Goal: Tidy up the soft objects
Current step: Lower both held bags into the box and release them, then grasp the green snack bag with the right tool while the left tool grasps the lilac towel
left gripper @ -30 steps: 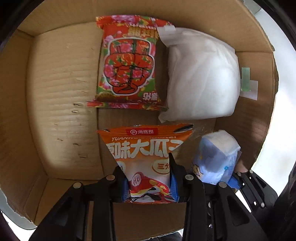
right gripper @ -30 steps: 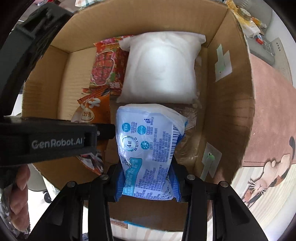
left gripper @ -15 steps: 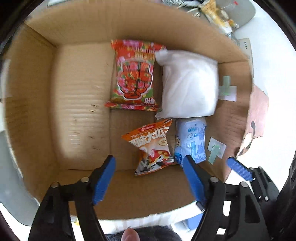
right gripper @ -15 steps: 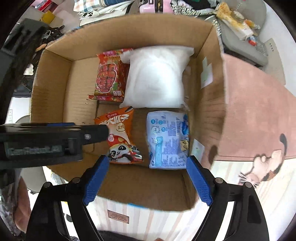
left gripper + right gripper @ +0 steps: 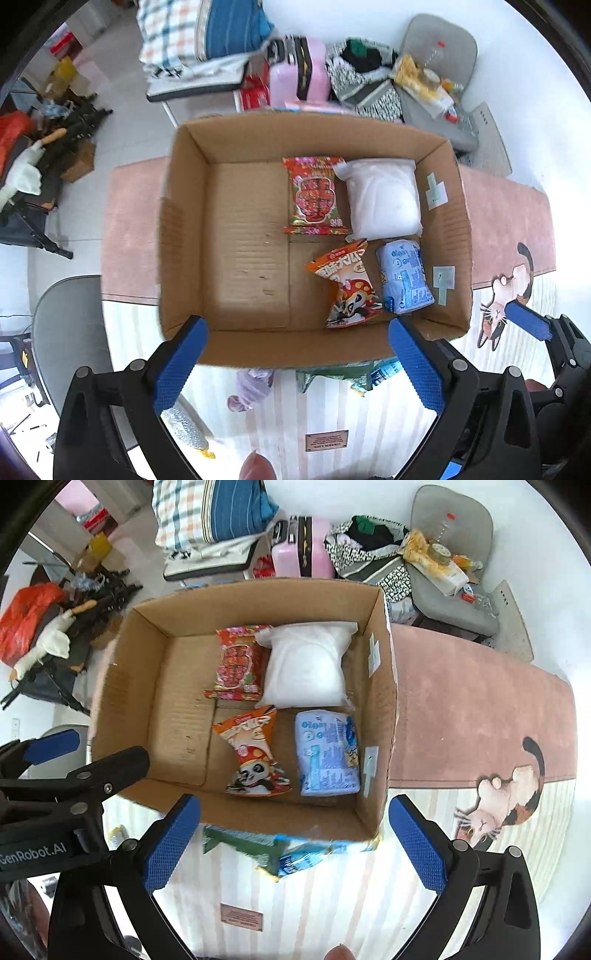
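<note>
An open cardboard box point(image 5: 184, 236) point(image 5: 129, 686) holds four soft packs: a red snack bag point(image 5: 316, 195) point(image 5: 238, 662), a white pillow pack point(image 5: 382, 199) point(image 5: 306, 664), an orange panda snack bag point(image 5: 345, 284) point(image 5: 253, 753) and a blue tissue pack point(image 5: 404, 280) point(image 5: 327, 753). My left gripper point(image 5: 295, 362) is open and empty, high above the box's near wall. My right gripper point(image 5: 293, 845) is open and empty, also above the near edge. The left gripper's body shows at the left of the right wrist view point(image 5: 55, 771).
The box sits on a pink cat-print mat point(image 5: 480, 709) on a striped surface. More packets point(image 5: 280, 849) point(image 5: 343, 373) lie half hidden under the box's near wall, with a purple item point(image 5: 251, 384). Chairs with clothes and clutter stand behind point(image 5: 369, 542).
Both grippers opened, released the orange bag and the blue pack into the box, then pulled back and up. The whole box now shows.
</note>
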Tool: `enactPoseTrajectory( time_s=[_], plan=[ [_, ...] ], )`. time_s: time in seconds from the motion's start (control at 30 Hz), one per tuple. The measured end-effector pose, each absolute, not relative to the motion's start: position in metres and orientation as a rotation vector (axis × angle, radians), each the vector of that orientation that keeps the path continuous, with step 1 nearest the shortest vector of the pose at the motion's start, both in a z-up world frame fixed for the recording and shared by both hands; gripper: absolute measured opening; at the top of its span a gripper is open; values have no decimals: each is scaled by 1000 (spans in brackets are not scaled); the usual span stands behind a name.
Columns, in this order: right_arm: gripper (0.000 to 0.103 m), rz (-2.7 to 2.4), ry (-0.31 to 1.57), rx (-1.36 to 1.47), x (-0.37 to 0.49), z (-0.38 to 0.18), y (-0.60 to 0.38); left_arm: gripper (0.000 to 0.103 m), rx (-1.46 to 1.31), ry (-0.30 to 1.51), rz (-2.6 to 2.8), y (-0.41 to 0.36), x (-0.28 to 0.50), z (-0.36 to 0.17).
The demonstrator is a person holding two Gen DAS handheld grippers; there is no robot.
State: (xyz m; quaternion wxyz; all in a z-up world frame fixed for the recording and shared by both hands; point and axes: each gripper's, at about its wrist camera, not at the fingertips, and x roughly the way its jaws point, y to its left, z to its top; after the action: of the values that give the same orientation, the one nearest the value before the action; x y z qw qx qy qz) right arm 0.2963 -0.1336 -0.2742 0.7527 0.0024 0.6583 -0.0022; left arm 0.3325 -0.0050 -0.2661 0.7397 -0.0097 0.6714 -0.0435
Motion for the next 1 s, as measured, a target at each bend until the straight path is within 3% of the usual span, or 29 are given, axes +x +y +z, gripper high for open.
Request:
enactPoseTrajectory(
  time_s=[0.23, 0.37, 0.8, 0.9, 0.97, 1.0],
  plan=[
    [103, 42, 1394, 113, 249, -259, -125, 101, -20, 1326, -4, 19, 287, -233],
    [103, 98, 1406, 170, 217, -276, -123, 101, -36, 1294, 65, 38, 248, -240],
    [99, 284, 1545, -546, 216, -409, -39, 101, -38, 1526, 282, 99, 180, -374],
    [88, 278, 1609, -597, 219, -438, -33, 101, -42, 1534, 292, 105, 180, -383],
    [56, 263, 1662, -588, 217, -452, -34, 101, -33, 1531, 289, 106, 182, -386],
    [53, 239, 1689, -577, 215, -457, -36, 101, -27, 1529, 286, 106, 184, -387]
  ],
)
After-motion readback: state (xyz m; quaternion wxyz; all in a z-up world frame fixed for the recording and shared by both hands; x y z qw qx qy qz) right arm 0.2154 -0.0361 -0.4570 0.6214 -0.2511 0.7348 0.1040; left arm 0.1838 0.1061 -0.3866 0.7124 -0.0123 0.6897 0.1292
